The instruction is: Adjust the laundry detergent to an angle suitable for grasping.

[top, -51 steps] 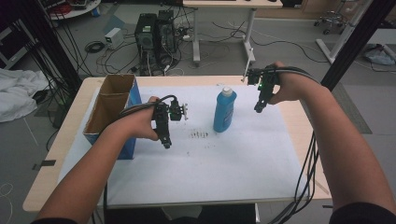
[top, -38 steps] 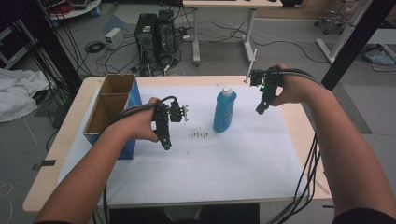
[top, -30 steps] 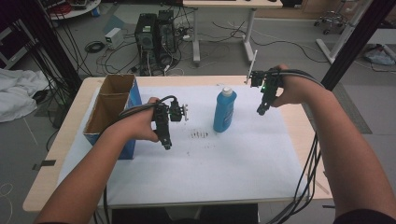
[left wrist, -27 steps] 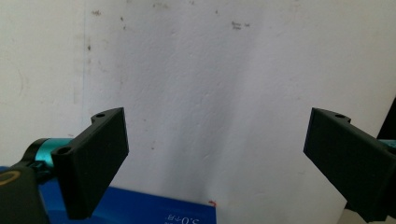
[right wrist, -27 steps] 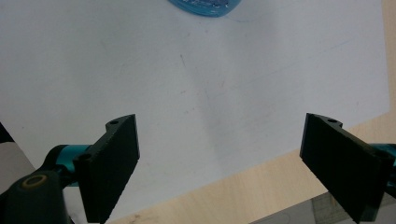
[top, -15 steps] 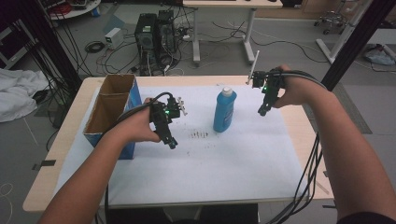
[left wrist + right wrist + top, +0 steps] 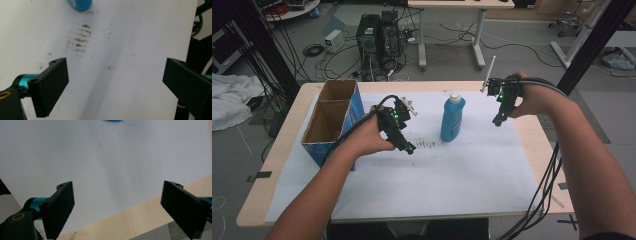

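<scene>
**While Flanking the Bottle, Held Both Grippers Open**

Though close to the blue bottle (image 7: 452, 120), touched it with neither tool. Found it upright on the white sheet (image 7: 452, 190), just above the middle of the high view.

Poised the left gripper (image 7: 409, 149) low at centre-left, tipped down toward the dark smudges (image 7: 427, 145) beside the bottle's foot. Found its jaws spread wide in the left gripper view, with bare paper between them and the bottle's base at the top edge.

Carried the right gripper (image 7: 497, 121) higher at upper right, near the bottle but clear of it. Found those jaws likewise released and empty, over the sheet and a strip of table (image 7: 140, 220) in the right gripper view.

Probably set one tool on each flank so as to close in from either side. Judged the open cardboard box (image 7: 357, 107) at far left a likely destination.
</scene>
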Demonstrator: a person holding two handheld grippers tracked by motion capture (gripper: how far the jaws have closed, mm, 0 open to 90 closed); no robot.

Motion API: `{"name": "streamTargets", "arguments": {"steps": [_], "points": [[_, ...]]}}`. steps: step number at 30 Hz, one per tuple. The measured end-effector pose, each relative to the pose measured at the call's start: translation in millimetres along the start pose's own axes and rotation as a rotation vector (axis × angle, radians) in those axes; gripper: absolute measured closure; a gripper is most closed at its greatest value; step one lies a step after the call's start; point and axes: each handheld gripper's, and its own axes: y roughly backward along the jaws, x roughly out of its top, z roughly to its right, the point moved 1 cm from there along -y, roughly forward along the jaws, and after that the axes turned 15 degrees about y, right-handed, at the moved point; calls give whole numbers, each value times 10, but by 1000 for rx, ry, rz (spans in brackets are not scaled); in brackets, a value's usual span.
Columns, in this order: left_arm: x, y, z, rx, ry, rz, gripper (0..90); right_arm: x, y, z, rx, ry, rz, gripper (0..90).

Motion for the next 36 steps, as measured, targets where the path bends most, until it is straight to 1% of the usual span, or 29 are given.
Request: {"name": "streamTargets", "arguments": {"steps": [1,2,3,4,7,8,9,10,12,14,15,16,17,19,20,23,24,25,26,27,30,31,32,34,35,36], "points": [[15,-8,11,0,7,8,66,-10,2,-2,1,3,-1,110],[29,-15,21,-3,18,27,66,-18,1,-6,0,3,0,110],[29,-15,21,-3,18,27,66,-18,1,-6,0,3,0,110],[58,-21,27,-2,32,53,66,-24,0,-13,1,-1,2,110],[90,-37,32,-11,65,97,66,-43,1,-27,4,-3,4,110],[90,-37,32,-11,65,97,66,-43,1,-27,4,-3,4,110],[110,-48,34,-15,78,122,66,-47,0,-28,3,2,6,110],[119,-50,35,-17,83,133,66,-52,-1,-33,2,5,10,110],[136,-66,49,-28,94,168,66,-55,1,-42,1,-2,6,110],[147,-76,55,-35,103,189,66,-61,-7,-42,2,1,15,110],[151,-78,52,-44,100,186,66,-61,-9,-45,3,-4,9,110],[158,-92,60,-49,109,194,66,-62,-14,-48,2,-8,8,110],[162,-100,61,-44,110,199,66,-66,-21,-42,3,1,8,110],[164,-101,57,-37,108,200,66,-63,-22,-46,4,-4,5,110],[170,-113,57,-45,127,231,66,-63,-25,-45,4,-3,5,110],[178,-116,43,-33,147,266,66,-51,-27,-47,4,-3,7,110],[184,-120,38,-39,164,289,66,-47,-26,-49,6,-7,6,110],[186,-118,28,-43,167,300,66,-45,-30,-47,5,-4,5,110],[194,-122,20,-52,183,325,66,-43,-34,-43,6,2,6,110],[202,-132,13,-58,190,337,66,-36,-40,-43,7,4,3,110],[222,-161,-27,-61,202,354,66,-21,-49,-46,11,-2,-3,110],[229,-176,-34,-68,212,359,66,-15,-51,-49,12,-7,-5,110],[234,-186,-41,-72,217,366,66,-12,-54,-43,10,1,-5,110],[239,-195,-47,-75,220,372,66,-8,-57,-43,11,2,-3,110],[249,-211,-60,-89,234,388,66,-3,-57,-44,12,1,-4,110],[253,-216,-68,-93,241,397,66,1,-63,-45,13,-1,-5,110]]}}
